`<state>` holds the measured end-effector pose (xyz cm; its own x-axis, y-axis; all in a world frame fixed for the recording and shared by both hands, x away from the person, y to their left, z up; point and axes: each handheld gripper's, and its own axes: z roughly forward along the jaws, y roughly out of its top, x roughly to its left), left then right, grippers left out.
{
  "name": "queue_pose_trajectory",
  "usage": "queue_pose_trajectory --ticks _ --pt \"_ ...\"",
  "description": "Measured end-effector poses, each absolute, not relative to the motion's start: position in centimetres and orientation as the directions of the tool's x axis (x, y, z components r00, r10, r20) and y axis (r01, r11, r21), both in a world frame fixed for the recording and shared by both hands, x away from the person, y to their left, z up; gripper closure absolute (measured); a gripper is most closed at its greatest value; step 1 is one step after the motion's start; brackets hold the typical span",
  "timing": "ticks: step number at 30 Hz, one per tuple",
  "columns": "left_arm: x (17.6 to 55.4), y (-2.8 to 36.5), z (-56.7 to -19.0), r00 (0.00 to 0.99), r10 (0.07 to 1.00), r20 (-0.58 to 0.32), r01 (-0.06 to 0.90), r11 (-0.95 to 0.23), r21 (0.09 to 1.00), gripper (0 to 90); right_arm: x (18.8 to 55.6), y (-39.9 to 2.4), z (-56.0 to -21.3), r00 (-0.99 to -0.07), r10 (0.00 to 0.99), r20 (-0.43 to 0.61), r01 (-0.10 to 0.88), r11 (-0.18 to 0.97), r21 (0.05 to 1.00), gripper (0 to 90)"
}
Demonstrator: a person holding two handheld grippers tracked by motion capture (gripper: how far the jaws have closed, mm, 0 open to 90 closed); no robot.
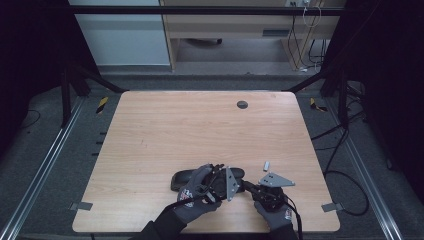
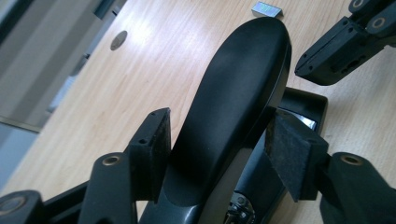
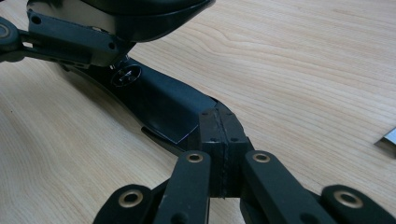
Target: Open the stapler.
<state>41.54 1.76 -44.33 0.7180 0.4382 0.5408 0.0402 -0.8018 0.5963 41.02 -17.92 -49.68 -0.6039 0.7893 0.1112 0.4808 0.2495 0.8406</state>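
At the near edge of the light wooden desk (image 1: 165, 130) lies a black plastic stapler (image 1: 186, 176) with a long, smooth, glossy rounded top arm. The left tool (image 2: 219, 140) grips this top arm between its two foam pads, and a hand in a grey glove (image 1: 197, 192) holds the tool. The right tool (image 3: 219, 144) has its jaws pressed together at the stapler's black base. Just beyond it a small silver strip of staples (image 1: 266, 164) lies on the desk. The floor around is grey carpet (image 1: 60, 165).
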Motion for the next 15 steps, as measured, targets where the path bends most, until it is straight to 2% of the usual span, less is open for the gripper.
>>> queue_pose_trajectory --ticks 15 --pt "40.80 1.19 -45.10 0.647 0.399 0.650 -0.016 -0.845 0.535 46.5 41.24 -17.72 -49.85 -0.599 0.792 0.121 0.487 0.240 0.840 90.0"
